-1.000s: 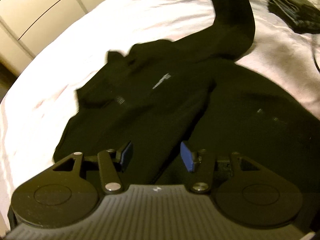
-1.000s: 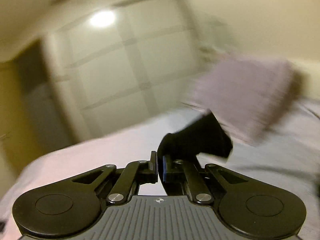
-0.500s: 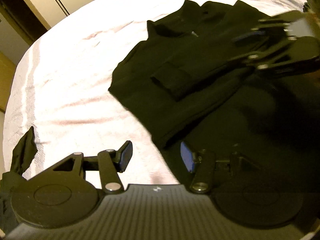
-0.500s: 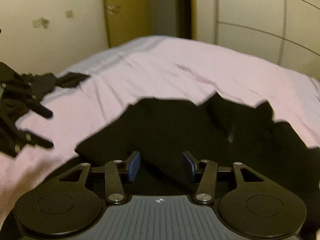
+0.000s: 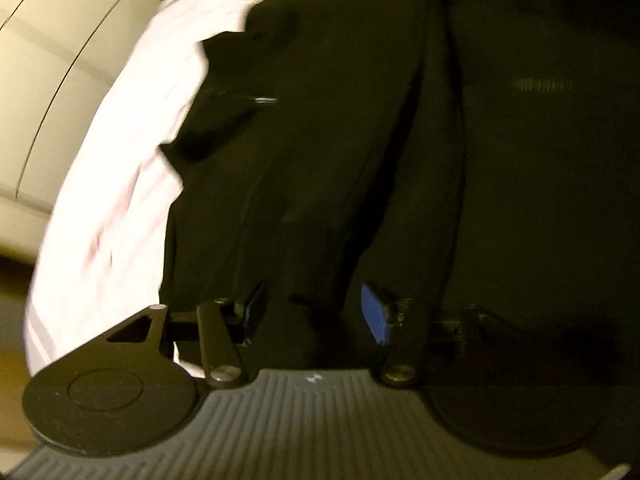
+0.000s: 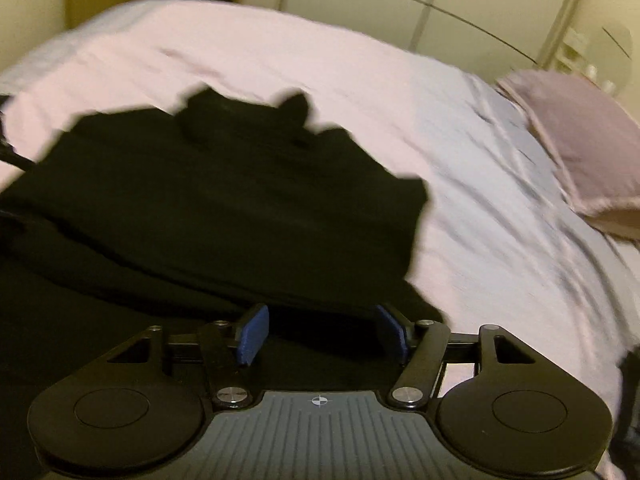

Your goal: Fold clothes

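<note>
The black top [image 6: 224,200] lies partly folded on the bed [image 6: 460,140], sides apparently in, while both grippers [image 5: 312,312] [image 6: 320,332] hover wide open, empty.

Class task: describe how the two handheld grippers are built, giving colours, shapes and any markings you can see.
Both look alike. The left gripper and right gripper have black link arms with silver pivot screws, blue pads on the fingertips, two round black discs, and a grey ribbed body. A small crosshair mark sits on the right body's front edge. No sleeves or cables are identifiable.
</note>
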Demonstrator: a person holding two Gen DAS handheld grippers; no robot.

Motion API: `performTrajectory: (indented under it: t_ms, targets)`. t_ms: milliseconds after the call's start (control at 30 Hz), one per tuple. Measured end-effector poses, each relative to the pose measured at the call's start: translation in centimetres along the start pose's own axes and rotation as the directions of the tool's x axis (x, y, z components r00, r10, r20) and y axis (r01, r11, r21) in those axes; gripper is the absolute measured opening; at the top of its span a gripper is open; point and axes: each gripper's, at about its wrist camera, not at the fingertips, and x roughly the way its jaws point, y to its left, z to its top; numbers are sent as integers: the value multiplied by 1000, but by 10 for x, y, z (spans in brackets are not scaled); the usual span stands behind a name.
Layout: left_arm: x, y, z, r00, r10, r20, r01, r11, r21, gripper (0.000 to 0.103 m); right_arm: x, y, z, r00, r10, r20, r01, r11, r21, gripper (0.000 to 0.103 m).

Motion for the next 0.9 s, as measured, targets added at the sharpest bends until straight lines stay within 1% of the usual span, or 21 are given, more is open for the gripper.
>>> performTrajectory:
  t_ms: [33, 100, 200, 267, 333, 533, 567, 633, 667, 700, 733, 800, 867, 900]
  targets:
    - [7, -4, 3, 1000, 8, -12, -8, 999, 44, 26, 5, -8, -3, 1000, -11, -13, 11, 1000, -3, 64]
    - [16, -11, 6, 999, 17, -34, -14, 996, 94, 21, 20, -19, -6, 999, -13, -32, 12, 999, -30, 65]
    - [10, -12, 2, 998, 17, -58, -13, 998, 69, 9, 36, -24, -10, 999, -6, -36, 1, 992, -129, 65]
    - [4, -12, -2, 997, 15, -73, -12, 999, 45, 8, 43, -27, -12, 1000, -5, -28, 0, 984, -181, 65]
    - [-2, -12, -6, 996, 13, -88, -11, 1000, 20, 8, 43, -31, -9, 1000, -23, 8, 24, 979, -203, 65]
    - [-20, -11, -17, 991, 4, -133, -12, 998, -55, 8, 69, -40, -14, 1000, 2, -19, -5, 984, -178, 65]
    - [-20, -12, -18, 990, 2, -138, -10, 998, -58, 8, 72, -42, -14, 1000, 0, -18, -3, 986, -168, 65]
    - [-18, -15, -18, 990, -1, -143, -6, 999, -52, 8, 73, -51, -14, 998, -61, -13, 59, 989, -137, 65]
    - [-17, -16, -17, 989, -3, -146, -4, 999, -50, 8, 74, -58, -15, 996, -91, -17, 89, 991, -100, 65]
    - [-15, -17, -17, 989, -5, -149, -2, 999, -47, 9, 74, -66, -16, 994, -101, -34, 99, 993, -57, 65]
    - [-14, -19, -17, 988, -6, -151, 0, 999, -44, 9, 75, -72, -19, 995, -82, -51, 81, 996, -26, 65]
    - [-12, -21, -17, 988, -10, -157, 4, 999, -39, 9, 73, -74, -21, 995, -62, -73, 61, 998, -16, 65]
    - [-15, -19, -18, 987, -19, -160, 9, 998, -66, 10, 68, -72, -20, 994, -61, -93, 59, 998, -16, 65]
    - [-17, -17, -19, 987, -25, -161, 11, 996, -83, 12, 65, -71, -19, 993, -57, -100, 57, 998, -7, 65]
